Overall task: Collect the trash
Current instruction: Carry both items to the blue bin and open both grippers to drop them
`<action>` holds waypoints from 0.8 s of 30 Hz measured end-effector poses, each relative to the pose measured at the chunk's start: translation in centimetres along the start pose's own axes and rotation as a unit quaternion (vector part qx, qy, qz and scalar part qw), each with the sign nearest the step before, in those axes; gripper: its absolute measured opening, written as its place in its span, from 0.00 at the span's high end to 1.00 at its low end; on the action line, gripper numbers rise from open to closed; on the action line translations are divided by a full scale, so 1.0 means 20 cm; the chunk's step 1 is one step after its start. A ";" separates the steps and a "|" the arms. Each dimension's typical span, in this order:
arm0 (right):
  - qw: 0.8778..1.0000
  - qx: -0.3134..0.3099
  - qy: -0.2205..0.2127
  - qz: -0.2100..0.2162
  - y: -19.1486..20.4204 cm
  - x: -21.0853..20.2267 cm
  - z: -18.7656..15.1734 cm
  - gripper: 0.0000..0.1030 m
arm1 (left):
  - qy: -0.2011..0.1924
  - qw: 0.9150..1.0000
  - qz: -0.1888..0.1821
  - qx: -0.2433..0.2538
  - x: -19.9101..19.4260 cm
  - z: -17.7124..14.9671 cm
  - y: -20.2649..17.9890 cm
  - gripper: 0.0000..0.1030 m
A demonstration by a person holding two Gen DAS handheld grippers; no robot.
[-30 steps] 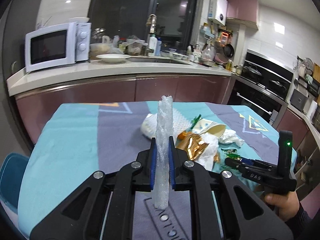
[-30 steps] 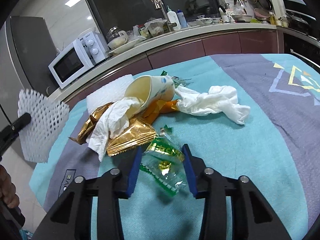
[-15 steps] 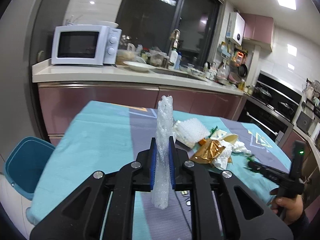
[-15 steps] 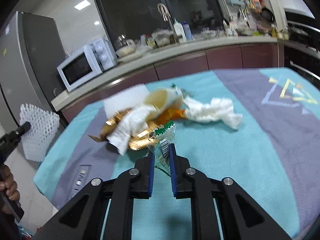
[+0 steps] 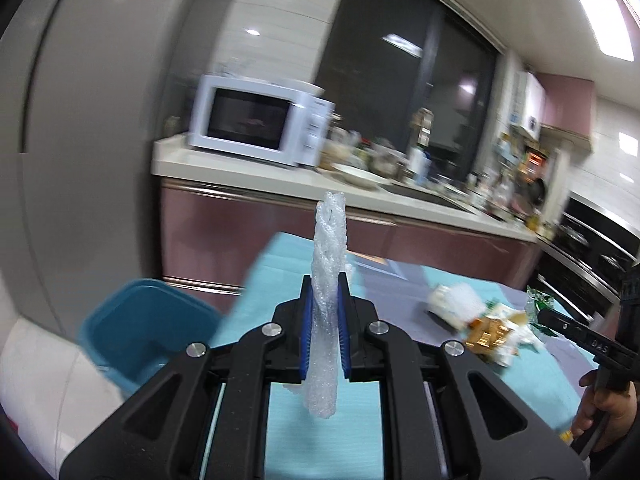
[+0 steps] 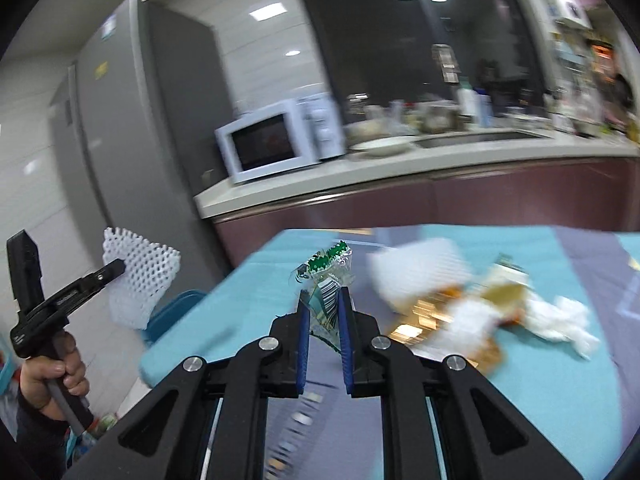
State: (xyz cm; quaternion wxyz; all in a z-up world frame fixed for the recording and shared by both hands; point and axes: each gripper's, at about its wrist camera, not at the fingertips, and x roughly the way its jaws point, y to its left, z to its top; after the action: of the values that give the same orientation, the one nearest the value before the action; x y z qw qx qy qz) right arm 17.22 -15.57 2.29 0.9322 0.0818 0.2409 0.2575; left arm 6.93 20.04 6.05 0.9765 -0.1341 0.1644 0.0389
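Seen edge-on, a white foam net [image 5: 330, 232] stands upright in my left gripper [image 5: 325, 284], which is shut on it. The right wrist view shows the net [image 6: 140, 276] hanging broadside off the table's left end, a hand on that gripper's handle. My right gripper [image 6: 323, 312] is shut on a clear green-printed wrapper [image 6: 326, 276], held above the teal and purple tablecloth [image 6: 248, 292]. The same wrapper [image 5: 540, 304] shows at the far right of the left wrist view. A blue bin [image 5: 132, 328] stands on the floor left of the table.
On the table to the right lie a white foam sheet [image 6: 420, 268], gold wrappers [image 6: 424, 320], a paper cup [image 6: 504, 288] and crumpled tissue [image 6: 560, 316]. Behind stand a counter with a microwave [image 5: 260, 124] and a grey fridge [image 6: 132, 120].
My right gripper shut on the green wrapper and lifted it off the cloth. Both grippers swung left toward the table's end, and the blue bin came into view.
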 end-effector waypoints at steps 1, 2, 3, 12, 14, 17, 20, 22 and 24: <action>1.000 -0.008 0.004 0.019 0.06 0.05 0.02 0.88 | -0.005 1.000 0.015 -0.003 -0.02 0.01 0.06 0.89; 0.999 -0.014 0.006 0.035 0.11 0.09 0.04 0.88 | -0.008 1.000 0.027 -0.006 -0.04 0.02 0.11 0.89; 0.999 -0.021 0.009 0.049 0.16 0.14 0.05 0.88 | -0.011 0.999 0.039 -0.009 -0.06 0.03 0.17 0.89; 0.980 -0.071 0.071 0.170 0.68 0.70 0.12 0.89 | -0.011 0.991 0.126 -0.033 -0.15 0.04 0.60 0.89; 0.973 -0.066 0.099 0.196 0.80 0.87 0.11 0.89 | -0.002 0.990 0.137 -0.035 -0.12 0.02 0.66 0.89; 0.966 -0.072 0.131 0.212 0.96 1.07 0.11 0.89 | 0.021 0.987 0.152 -0.043 -0.03 -0.02 0.77 0.89; 0.957 -0.071 0.172 0.220 1.10 1.29 0.09 0.89 | 0.053 0.984 0.158 -0.062 0.12 -0.08 0.89 0.89; 0.952 -0.067 0.200 0.223 1.17 1.40 0.06 0.89 | 0.071 0.982 0.160 -0.076 0.21 -0.11 0.97 0.89; 0.947 -0.069 0.224 0.219 1.23 1.51 0.03 0.89 | 0.087 0.979 0.158 -0.096 0.33 -0.12 1.04 0.89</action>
State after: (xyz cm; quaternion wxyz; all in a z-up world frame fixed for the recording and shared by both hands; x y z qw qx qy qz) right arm 29.48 21.10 -2.69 0.7779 0.0082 0.4018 0.4830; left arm 9.97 39.64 -3.53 0.9226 -0.2019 0.2632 0.1968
